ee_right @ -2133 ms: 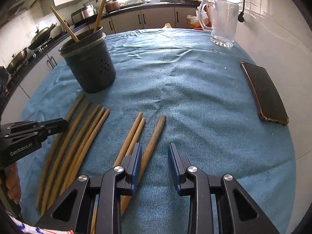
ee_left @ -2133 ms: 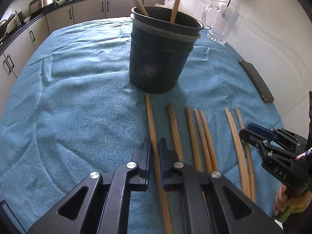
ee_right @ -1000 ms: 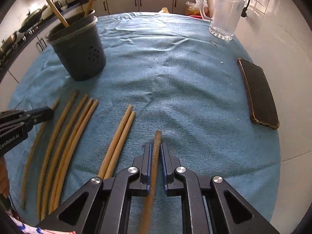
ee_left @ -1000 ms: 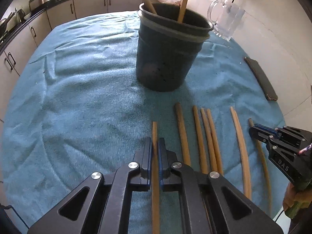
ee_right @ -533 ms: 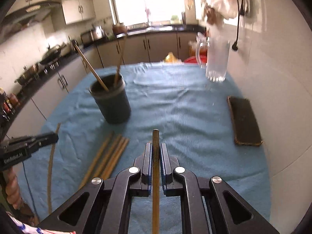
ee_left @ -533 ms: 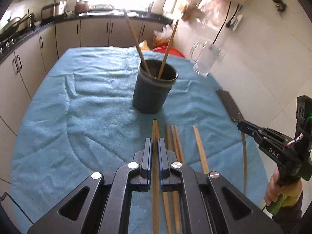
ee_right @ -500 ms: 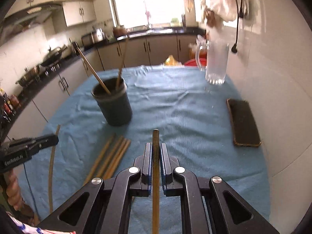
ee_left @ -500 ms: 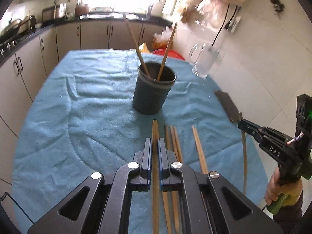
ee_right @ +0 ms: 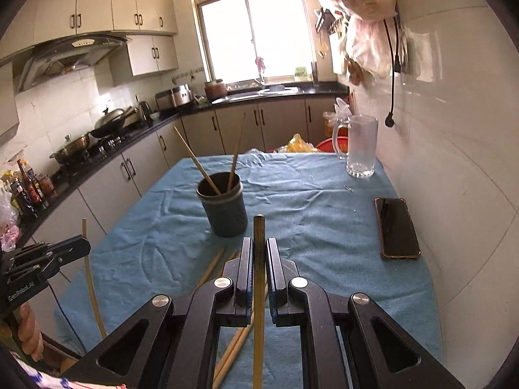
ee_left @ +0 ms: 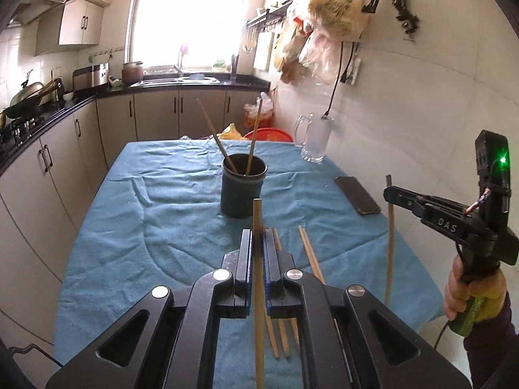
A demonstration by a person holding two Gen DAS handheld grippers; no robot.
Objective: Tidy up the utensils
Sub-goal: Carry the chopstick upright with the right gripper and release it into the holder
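A dark utensil holder (ee_left: 243, 188) stands mid-table on the blue cloth, with two chopsticks (ee_left: 251, 139) leaning in it; it also shows in the right wrist view (ee_right: 223, 207). My left gripper (ee_left: 257, 243) is shut on a wooden chopstick (ee_left: 257, 220), held high above the table and pointing at the holder. My right gripper (ee_right: 259, 253) is shut on another chopstick (ee_right: 259, 236), also raised. Each gripper shows in the other's view, the right gripper (ee_left: 392, 193) with its chopstick (ee_left: 390, 240) hanging down, the left gripper (ee_right: 84, 246) likewise. Several loose chopsticks (ee_left: 309, 253) lie on the cloth.
A glass mug (ee_right: 360, 146) stands at the far right corner. A black phone (ee_right: 397, 227) lies near the right edge by the white wall. Kitchen counters and cabinets (ee_left: 48, 162) run along the left and back.
Both grippers closed on a chopstick each and lifted them well above the table, pulling back from the holder. The views now look higher across the kitchen.
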